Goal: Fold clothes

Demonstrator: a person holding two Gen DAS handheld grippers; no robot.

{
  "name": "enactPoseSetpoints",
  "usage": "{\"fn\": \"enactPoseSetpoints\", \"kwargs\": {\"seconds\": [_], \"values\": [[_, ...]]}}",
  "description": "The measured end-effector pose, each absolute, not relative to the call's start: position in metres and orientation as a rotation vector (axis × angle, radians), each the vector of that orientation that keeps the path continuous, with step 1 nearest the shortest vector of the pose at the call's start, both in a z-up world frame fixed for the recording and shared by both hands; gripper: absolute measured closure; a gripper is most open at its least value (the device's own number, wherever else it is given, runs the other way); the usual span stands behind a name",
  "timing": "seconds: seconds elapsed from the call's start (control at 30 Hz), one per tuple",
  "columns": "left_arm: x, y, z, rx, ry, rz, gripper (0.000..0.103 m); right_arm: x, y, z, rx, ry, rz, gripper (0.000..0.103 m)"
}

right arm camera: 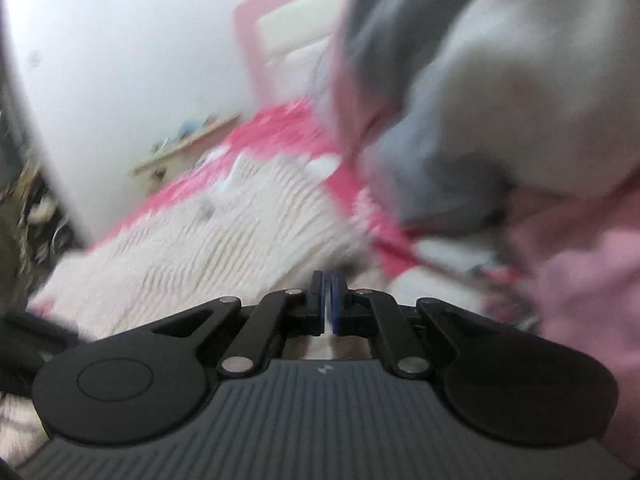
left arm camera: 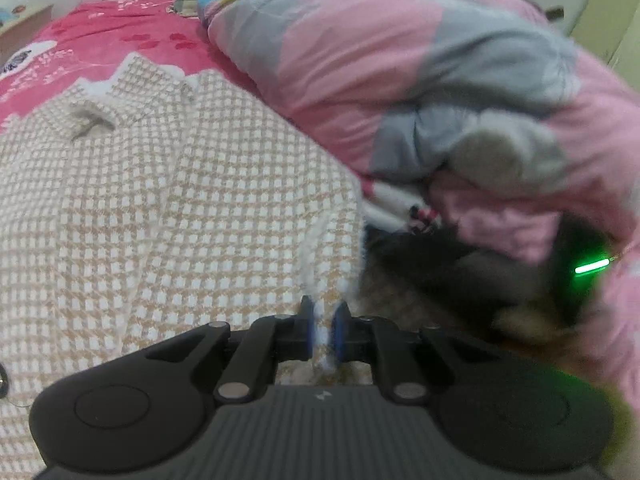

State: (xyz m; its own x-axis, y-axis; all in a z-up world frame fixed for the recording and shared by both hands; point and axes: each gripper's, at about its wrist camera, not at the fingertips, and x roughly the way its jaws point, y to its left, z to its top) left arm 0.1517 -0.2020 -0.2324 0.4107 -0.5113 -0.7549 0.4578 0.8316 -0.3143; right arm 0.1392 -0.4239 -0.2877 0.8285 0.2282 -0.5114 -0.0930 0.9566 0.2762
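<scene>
My left claw (left arm camera: 323,328) points steeply down at the bed, its blue pads pinched on the white fuzzy edge of the checked garment (left arm camera: 168,200), a strip of which shows between them. My right claw (right arm camera: 329,304) tilts down more gently, its jaws pressed nearly together on a thin sliver of pale cloth; the view is too blurred to say for sure that it is the same garment's edge.

The garment is beige-and-white houndstooth with a collar at its far end, spread flat on the red bedsheet (left arm camera: 120,36). Just to its right lies a heaped pink-and-grey quilt (left arm camera: 400,80).

Through the right wrist camera everything smears: the garment (right arm camera: 224,220) reads as a pale ribbed mass. In the left view a dark shape with a green light (left arm camera: 592,266) sits under the quilt, unidentifiable.
</scene>
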Motion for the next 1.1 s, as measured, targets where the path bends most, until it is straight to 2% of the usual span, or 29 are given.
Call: {"fn": "enactPoseSetpoints", "kwargs": {"seconds": [0.07,0.17,0.27,0.4,0.53,0.67,0.77,0.87,0.93,1.03,1.1], "values": [[0.153,-0.201,-0.229,-0.097,0.977,-0.619,0.093,0.153,-0.419,-0.304,0.170,0.625,0.102,0.103],[0.155,-0.203,-0.231,-0.103,0.982,-0.606,0.093,0.151,-0.426,-0.297,0.210,0.591,0.053,0.103],[0.157,-0.199,-0.233,-0.131,0.980,-0.606,0.093,0.127,-0.436,-0.278,0.293,0.545,0.039,0.099],[0.161,-0.193,-0.238,-0.206,1.013,-0.615,0.092,0.096,-0.449,-0.280,0.468,0.628,0.028,0.095],[0.167,-0.197,-0.244,-0.249,1.058,-0.623,0.092,0.080,-0.444,-0.294,0.501,0.670,-0.002,0.090],[0.173,-0.211,-0.259,-0.272,1.119,-0.656,0.090,0.055,-0.433,-0.287,0.453,0.600,0.085,0.090],[0.176,-0.220,-0.275,-0.249,1.180,-0.655,0.081,0.047,-0.419,-0.298,0.292,0.712,0.112,0.096],[0.175,-0.213,-0.266,-0.281,1.195,-0.661,0.071,0.023,-0.418,-0.292,0.210,0.731,0.079,0.095],[0.168,-0.199,-0.248,-0.333,1.153,-0.671,0.056,0.005,-0.417,-0.279,0.183,0.729,0.067,0.091],[0.154,-0.172,-0.223,-0.394,1.124,-0.654,0.051,-0.017,-0.402,-0.262,0.220,0.681,0.210,0.091],[0.143,-0.152,-0.210,-0.399,1.131,-0.624,0.051,-0.018,-0.386,-0.268,0.181,0.752,0.291,0.093]]}}
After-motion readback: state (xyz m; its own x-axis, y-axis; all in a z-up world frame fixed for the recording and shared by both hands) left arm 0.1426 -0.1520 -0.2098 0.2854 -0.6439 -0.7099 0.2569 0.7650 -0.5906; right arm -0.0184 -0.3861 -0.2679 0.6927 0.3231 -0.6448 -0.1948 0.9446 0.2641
